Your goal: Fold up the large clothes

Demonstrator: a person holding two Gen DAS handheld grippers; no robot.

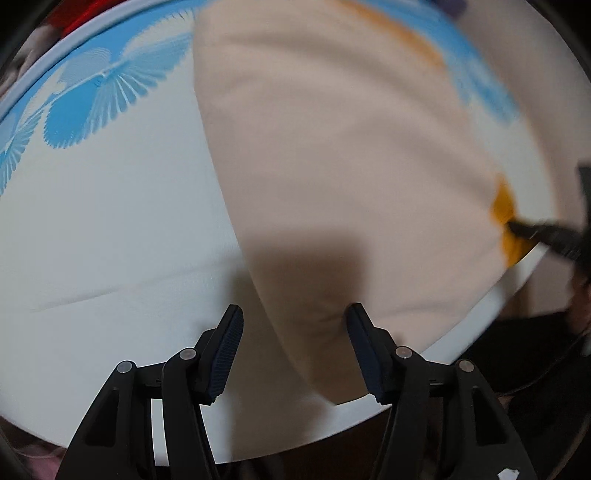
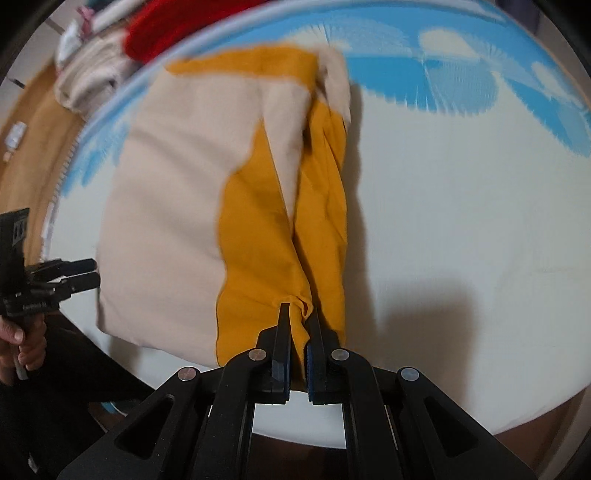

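Garment [image 2: 166, 206] (beige, mustard) pinched by right claw [image 2: 298, 314]; left claw [image 1: 293, 314] spread.

**Bed with garment on top**

A bed [image 2: 461, 206] is carrying the load, its white sheet showing blue fan prints [image 1: 92, 107] along the far edge. A beige-and-mustard garment [image 2: 177, 206] is lying directly on it, partly folded, reaching close to the near edge. Red fabric [image 2: 166, 33] and pale clothes [image 2: 92, 77] are sitting beyond the far edge, blurred.
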